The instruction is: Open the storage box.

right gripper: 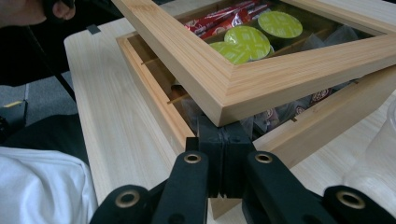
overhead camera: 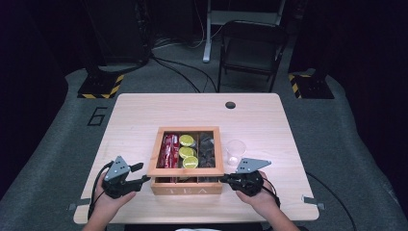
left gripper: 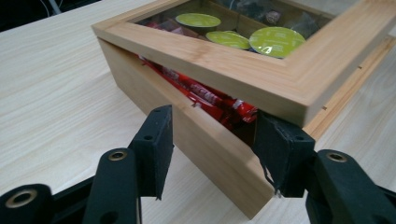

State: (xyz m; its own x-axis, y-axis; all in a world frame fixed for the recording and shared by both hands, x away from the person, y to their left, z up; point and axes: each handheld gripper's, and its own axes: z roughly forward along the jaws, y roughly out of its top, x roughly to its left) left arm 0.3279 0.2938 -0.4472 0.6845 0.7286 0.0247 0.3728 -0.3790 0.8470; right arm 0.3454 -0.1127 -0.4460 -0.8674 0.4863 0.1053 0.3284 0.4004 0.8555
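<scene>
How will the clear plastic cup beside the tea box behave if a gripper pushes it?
The plastic cup looks thin and empty, so probably light and easily tipped. Its walls may flex if squeezed. Standing close to the wooden box, it could bump it.

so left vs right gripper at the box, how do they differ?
The left gripper is open, jaws astride the near left corner of the box. The right gripper is shut, tips wedged under the raised lid at the other front corner. Both are black, hand-held, at the front of the box.
</scene>
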